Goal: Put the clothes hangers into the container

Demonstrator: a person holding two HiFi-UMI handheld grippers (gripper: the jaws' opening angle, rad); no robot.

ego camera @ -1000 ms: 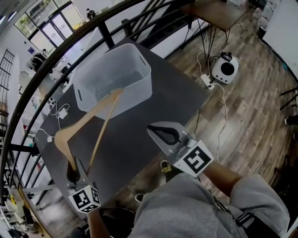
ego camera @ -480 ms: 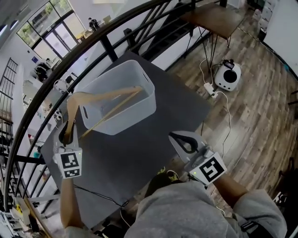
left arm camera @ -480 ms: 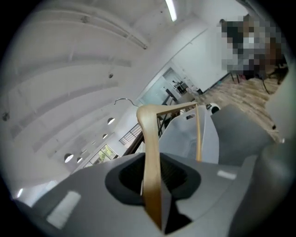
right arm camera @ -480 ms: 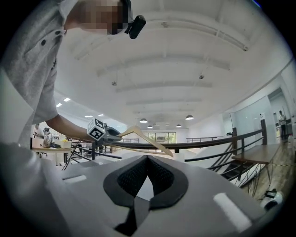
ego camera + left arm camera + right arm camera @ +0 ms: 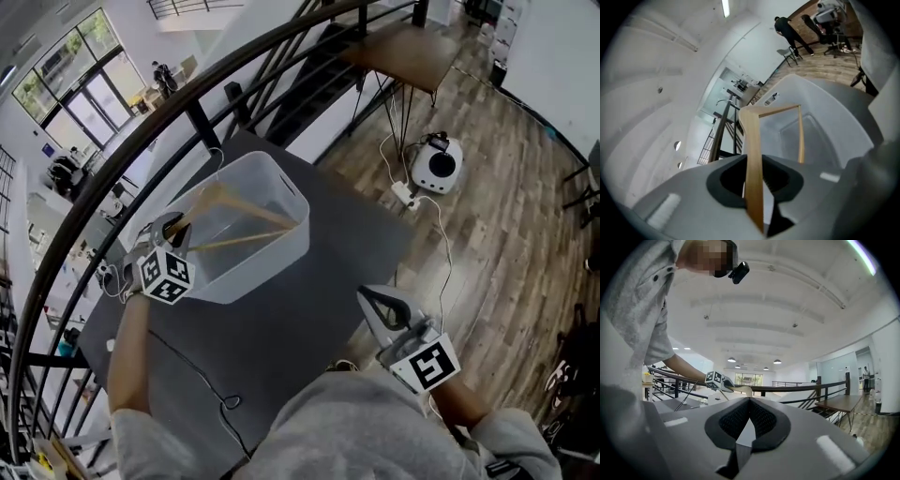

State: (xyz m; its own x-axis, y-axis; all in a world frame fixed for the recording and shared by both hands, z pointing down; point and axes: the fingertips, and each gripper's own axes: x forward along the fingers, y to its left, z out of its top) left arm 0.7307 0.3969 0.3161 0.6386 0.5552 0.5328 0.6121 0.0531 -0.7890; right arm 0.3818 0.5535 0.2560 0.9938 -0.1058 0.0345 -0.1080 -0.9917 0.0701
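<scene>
While in tool (image 5: 176,228), hanger (image 5: 253,209) over container (image 5: 269,266).

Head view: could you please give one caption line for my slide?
Left hand-held gripper holds a wooden hanger over the white container; right hand-held gripper is shut and empty.

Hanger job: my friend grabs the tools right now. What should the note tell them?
Left tool: shut on the wooden hanger, whose far end dips into the white container.
Right tool: shut, empty, held away from the container.
Done: the hanger is at the container but not let go.
Left: lower it in and open the left tool. No other hanger in view.
</scene>
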